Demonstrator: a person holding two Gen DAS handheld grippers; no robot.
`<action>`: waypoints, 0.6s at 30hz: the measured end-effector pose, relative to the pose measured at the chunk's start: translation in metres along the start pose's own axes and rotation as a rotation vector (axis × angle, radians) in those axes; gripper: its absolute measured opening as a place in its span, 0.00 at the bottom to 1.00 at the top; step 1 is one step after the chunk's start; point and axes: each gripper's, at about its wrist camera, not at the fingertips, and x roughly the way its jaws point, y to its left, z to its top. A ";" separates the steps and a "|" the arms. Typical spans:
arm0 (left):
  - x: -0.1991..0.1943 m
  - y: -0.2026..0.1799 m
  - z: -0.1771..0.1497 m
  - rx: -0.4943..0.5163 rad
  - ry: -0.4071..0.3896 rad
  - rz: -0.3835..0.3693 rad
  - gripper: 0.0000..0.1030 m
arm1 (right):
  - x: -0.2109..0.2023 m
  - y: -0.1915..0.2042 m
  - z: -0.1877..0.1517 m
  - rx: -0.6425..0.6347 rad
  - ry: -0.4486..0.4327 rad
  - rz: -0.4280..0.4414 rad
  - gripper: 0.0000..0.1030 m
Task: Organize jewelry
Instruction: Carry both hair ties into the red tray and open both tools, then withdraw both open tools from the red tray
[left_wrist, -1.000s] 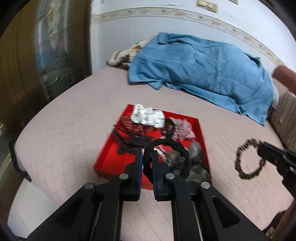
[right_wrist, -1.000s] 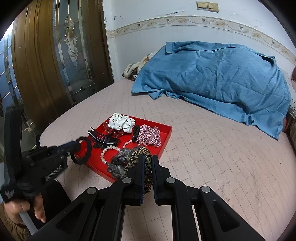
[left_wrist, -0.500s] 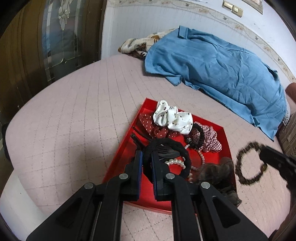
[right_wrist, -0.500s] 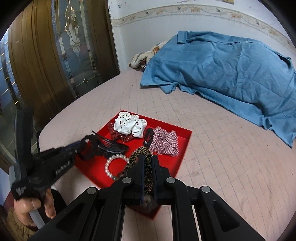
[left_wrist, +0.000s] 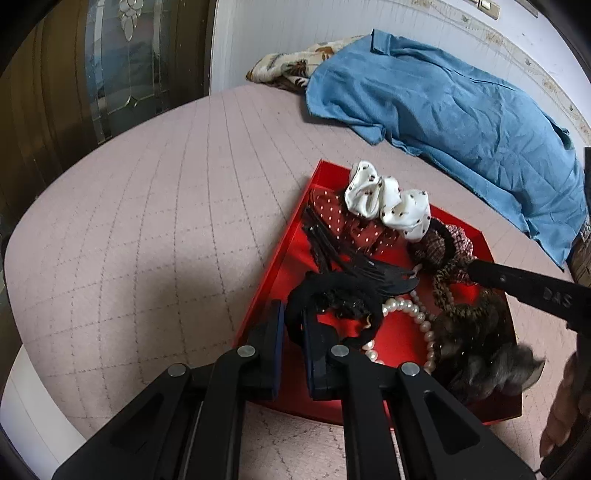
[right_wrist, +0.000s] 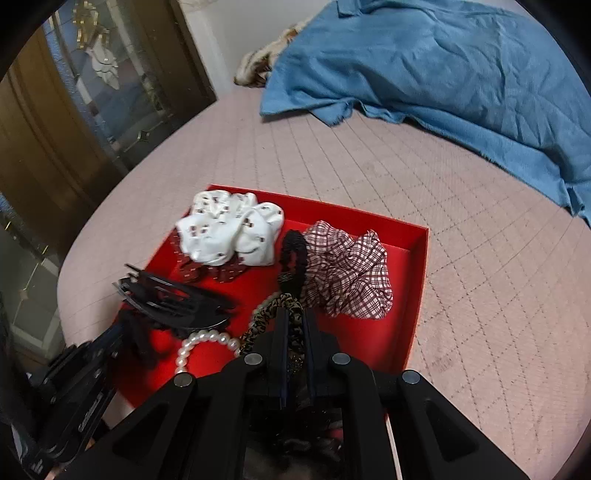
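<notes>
We are pinching a black hair tie (left_wrist: 334, 295) in the left gripper (left_wrist: 293, 328) and a leopard-print hair band (right_wrist: 275, 314) in the right gripper (right_wrist: 293, 332), each clamped tight, both hanging over the red tray (right_wrist: 419, 280). Lying around them in that tray on the pink bedspread (left_wrist: 166, 206) are a pearl bracelet (left_wrist: 413, 314), a black claw clip (right_wrist: 173, 299), and white (right_wrist: 229, 229) and plaid (right_wrist: 351, 273) scrunchies.

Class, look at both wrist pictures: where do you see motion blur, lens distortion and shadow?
Left wrist view: fisheye bends the quilted bedspread lines; a soft shadow lies left of the red tray; the furry scrunchie is smeared. Right wrist view: the left gripper at lower left is blurred, the white scrunchie slightly soft; black corners vignette both.
</notes>
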 end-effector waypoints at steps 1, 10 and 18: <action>0.001 0.001 -0.001 0.001 0.002 -0.003 0.09 | 0.003 -0.001 0.001 0.005 0.004 -0.004 0.08; 0.001 -0.002 -0.002 0.021 -0.014 -0.002 0.09 | 0.015 -0.003 0.002 -0.036 -0.002 -0.105 0.09; -0.005 -0.009 -0.005 0.044 -0.049 -0.019 0.30 | 0.003 -0.005 0.000 -0.030 -0.027 -0.106 0.29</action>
